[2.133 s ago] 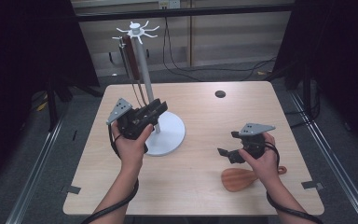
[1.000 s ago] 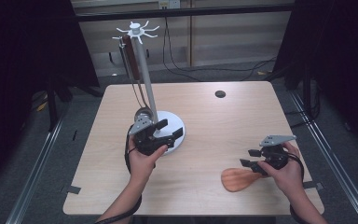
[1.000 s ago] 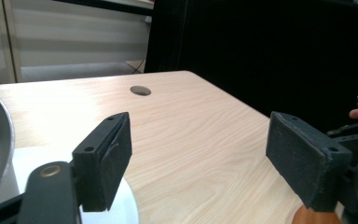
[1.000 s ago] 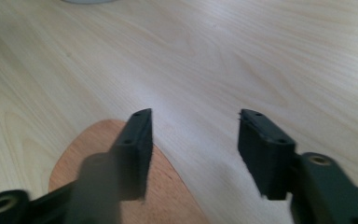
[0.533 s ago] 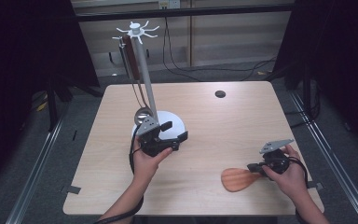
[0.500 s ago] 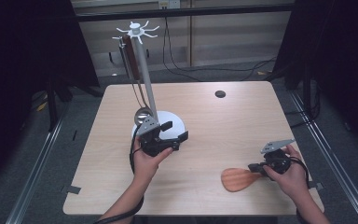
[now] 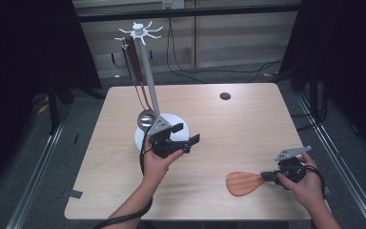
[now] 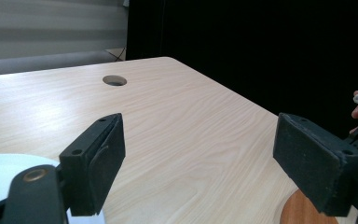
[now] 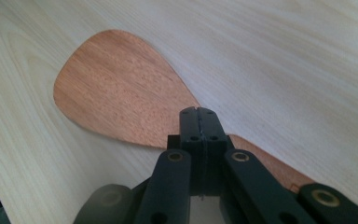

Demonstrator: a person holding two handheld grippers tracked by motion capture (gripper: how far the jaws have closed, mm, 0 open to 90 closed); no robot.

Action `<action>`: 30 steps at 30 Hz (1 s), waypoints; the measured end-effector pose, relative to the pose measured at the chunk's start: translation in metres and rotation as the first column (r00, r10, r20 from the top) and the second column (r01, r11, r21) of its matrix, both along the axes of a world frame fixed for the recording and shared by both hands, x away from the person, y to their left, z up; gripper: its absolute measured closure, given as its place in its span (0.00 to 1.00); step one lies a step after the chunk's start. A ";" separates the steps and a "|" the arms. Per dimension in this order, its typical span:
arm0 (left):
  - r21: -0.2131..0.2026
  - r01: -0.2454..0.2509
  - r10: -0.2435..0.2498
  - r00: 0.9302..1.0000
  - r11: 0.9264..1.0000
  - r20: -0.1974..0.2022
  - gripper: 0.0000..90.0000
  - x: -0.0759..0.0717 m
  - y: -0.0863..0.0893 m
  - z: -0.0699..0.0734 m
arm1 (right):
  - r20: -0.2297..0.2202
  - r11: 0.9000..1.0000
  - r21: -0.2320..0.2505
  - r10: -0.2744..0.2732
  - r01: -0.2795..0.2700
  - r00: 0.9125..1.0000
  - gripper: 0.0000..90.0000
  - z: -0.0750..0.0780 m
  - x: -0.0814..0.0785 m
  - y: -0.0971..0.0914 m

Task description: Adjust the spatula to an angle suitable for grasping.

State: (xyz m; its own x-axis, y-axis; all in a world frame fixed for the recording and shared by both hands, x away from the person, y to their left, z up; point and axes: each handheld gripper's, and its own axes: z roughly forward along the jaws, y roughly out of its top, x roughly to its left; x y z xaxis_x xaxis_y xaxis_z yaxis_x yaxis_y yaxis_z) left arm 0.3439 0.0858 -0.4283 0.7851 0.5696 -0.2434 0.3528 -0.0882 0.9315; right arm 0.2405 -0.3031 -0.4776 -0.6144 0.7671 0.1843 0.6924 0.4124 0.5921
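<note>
Right gripper (image 9: 199, 112) fingers pressed together above wooden spatula (image 9: 121, 88) neck, gripping nothing; left gripper (image 7: 183, 143) fingers spread, empty, above table (image 7: 248, 124).

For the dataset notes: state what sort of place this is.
Probably a lab recording station: a bare wooden table between black curtains, cables on the floor, and a white utensil stand as a prop.
</note>
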 end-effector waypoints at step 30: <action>0.002 -0.015 0.015 1.000 1.000 -0.009 0.19 -0.004 0.007 0.000 | 0.053 0.993 -0.033 -0.109 0.110 0.993 0.94 -0.015 0.026 0.009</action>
State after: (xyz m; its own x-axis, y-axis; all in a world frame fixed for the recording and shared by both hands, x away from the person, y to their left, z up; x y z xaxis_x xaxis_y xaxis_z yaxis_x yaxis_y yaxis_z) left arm 0.3395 0.0930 -0.4282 0.7743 0.5817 -0.2492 0.3626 -0.0852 0.9280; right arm 0.2660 -0.2941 -0.4926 -0.5343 0.8358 0.1264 0.7040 0.3572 0.6139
